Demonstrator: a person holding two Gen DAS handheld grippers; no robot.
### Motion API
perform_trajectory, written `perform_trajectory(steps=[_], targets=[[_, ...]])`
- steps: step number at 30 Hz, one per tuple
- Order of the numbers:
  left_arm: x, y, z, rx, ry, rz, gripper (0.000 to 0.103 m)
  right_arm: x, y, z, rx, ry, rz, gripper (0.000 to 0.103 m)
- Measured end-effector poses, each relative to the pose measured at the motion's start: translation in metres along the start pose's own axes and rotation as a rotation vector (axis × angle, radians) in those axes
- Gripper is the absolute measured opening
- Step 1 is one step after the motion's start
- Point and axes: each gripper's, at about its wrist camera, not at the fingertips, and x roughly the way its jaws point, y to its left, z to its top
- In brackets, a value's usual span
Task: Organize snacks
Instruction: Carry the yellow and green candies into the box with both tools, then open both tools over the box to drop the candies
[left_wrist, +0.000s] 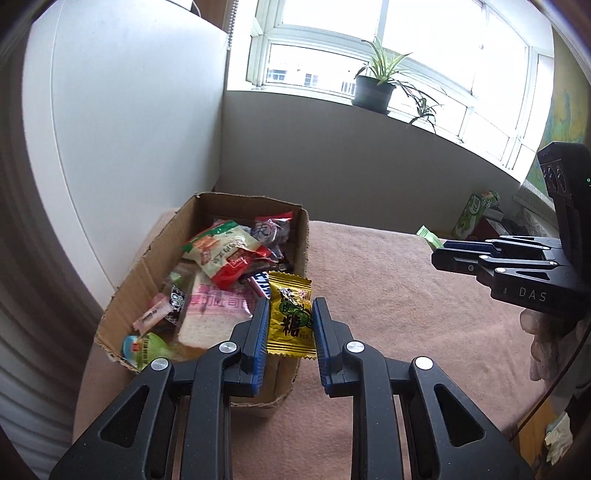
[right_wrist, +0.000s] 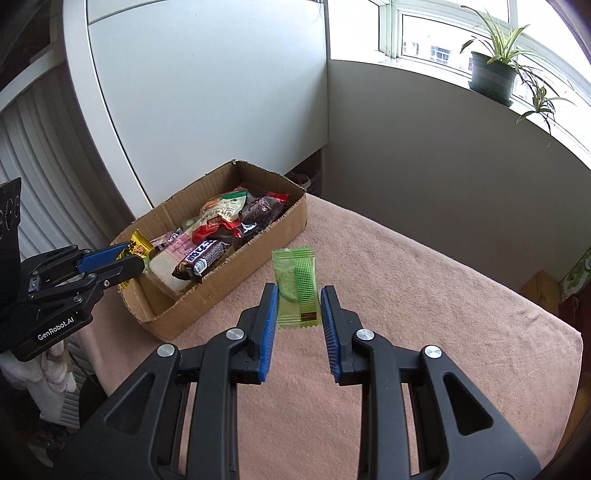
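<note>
An open cardboard box (left_wrist: 303, 236) (right_wrist: 255, 254) stands on the pink cloth and holds several snack packets. My left gripper (left_wrist: 290, 308) is shut on a yellow candy packet (left_wrist: 290, 314) and holds it above the box's near right corner; it also shows in the right wrist view (right_wrist: 135, 254), over the box's near end. My right gripper (right_wrist: 298, 295) holds a green snack packet (right_wrist: 295, 288) between its fingers above the cloth, right of the box. In the left wrist view the right gripper (left_wrist: 439, 254) is at the far right with the green packet's tip (left_wrist: 428, 236) sticking out.
The pink cloth (right_wrist: 424, 314) covers the table. A white cabinet (right_wrist: 207, 81) stands behind the box. A potted plant (left_wrist: 373, 88) sits on the windowsill. A green carton (left_wrist: 472, 214) stands beyond the table's far right edge.
</note>
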Motion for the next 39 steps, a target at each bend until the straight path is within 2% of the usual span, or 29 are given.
perform_trajectory(steps=[5,11,21,25,26,28,29,32,35,37,39], targets=[[-0.002,0.041,0.007,-0.041,-0.017,0.063,0.021,0.020,0.030,0.022,-0.013,0.005,0.040,0.025],[0.009,0.071,0.012,-0.068,-0.013,0.109,0.021,0.059,0.053,0.041,-0.003,0.036,0.071,0.025],[0.036,0.083,0.012,-0.083,0.040,0.112,0.021,0.113,0.062,0.052,0.044,0.100,0.056,0.025],[0.043,0.083,0.012,-0.081,0.056,0.112,0.022,0.117,0.063,0.051,0.041,0.106,0.049,0.026],[0.043,0.082,0.012,-0.080,0.055,0.112,0.022,0.117,0.064,0.051,0.036,0.107,0.048,0.030],[0.042,0.081,0.011,-0.074,0.056,0.111,0.022,0.116,0.066,0.051,0.030,0.099,0.039,0.046],[0.042,0.082,0.011,-0.074,0.057,0.113,0.025,0.113,0.066,0.051,0.028,0.089,0.034,0.055],[0.038,0.083,0.011,-0.083,0.048,0.117,0.039,0.109,0.068,0.052,0.023,0.074,0.030,0.058],[0.036,0.083,0.010,-0.086,0.046,0.118,0.039,0.105,0.072,0.051,-0.004,0.073,0.020,0.061],[0.034,0.083,0.010,-0.087,0.046,0.119,0.041,0.102,0.075,0.050,-0.016,0.066,0.012,0.069],[0.032,0.083,0.010,-0.087,0.043,0.121,0.047,0.098,0.076,0.049,-0.020,0.055,0.009,0.074]])
